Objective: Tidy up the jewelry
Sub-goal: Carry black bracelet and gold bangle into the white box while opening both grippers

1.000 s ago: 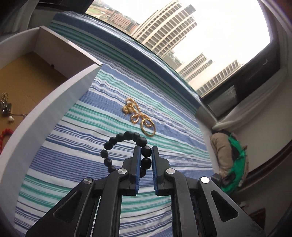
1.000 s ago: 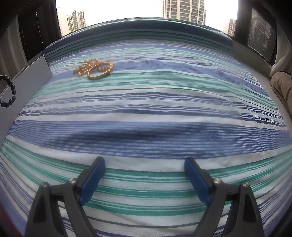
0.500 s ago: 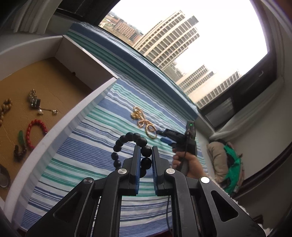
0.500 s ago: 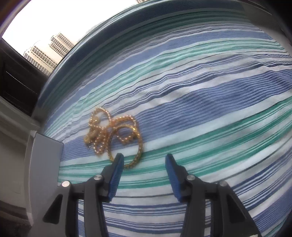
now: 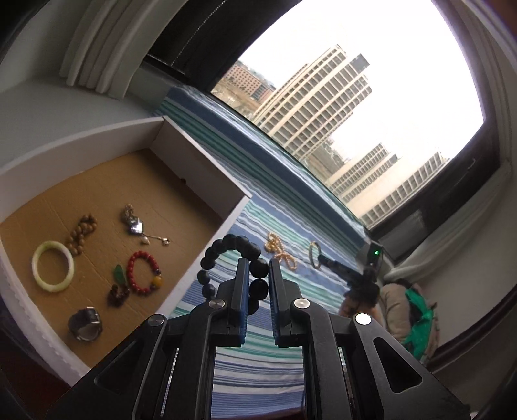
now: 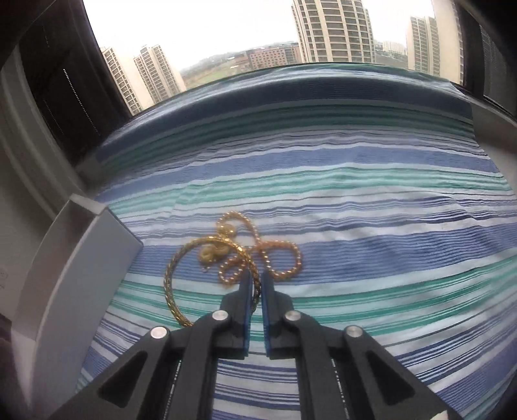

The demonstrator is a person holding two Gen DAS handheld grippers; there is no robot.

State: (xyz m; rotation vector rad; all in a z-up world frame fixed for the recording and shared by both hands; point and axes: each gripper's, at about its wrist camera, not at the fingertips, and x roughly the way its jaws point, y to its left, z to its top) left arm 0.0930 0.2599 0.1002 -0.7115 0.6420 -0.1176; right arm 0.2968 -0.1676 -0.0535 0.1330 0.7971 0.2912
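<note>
My left claw (image 5: pixel 258 274) is clamping a black bead bracelet (image 5: pixel 232 258), pads closed on its beads, and I'm holding it in the air just beside the white box (image 5: pixel 197 161) wall, over the striped cloth (image 5: pixel 258 206). The box is sitting to the left with a brown cardboard floor. Lying inside it: a pale green bangle (image 5: pixel 52 266), a brown bead bracelet (image 5: pixel 80 233), a silver pendant piece (image 5: pixel 135 224), a red bead bracelet (image 5: pixel 142 273), a small green charm (image 5: pixel 118 275) and a watch (image 5: pixel 84 324), all apart from each other. My right claw (image 6: pixel 256 284) is pinched shut on a gold bangle (image 6: pixel 181 274), gripping its rim; in the left view the bangle (image 5: pixel 313 254) is looking raised off the cloth at the tip of that claw (image 5: pixel 318 258). A gold chain (image 6: pixel 274 255) is lying coiled on the striped cloth (image 6: pixel 355 226) right behind the bangle; from the right view I can't tell whether the two are touching. In the left view the chain (image 5: pixel 279 252) is resting between the black bracelet and the bangle. The box corner (image 6: pixel 97 258) is just left of the bangle. Window with tall buildings (image 6: pixel 332 29) is showing behind.
</note>
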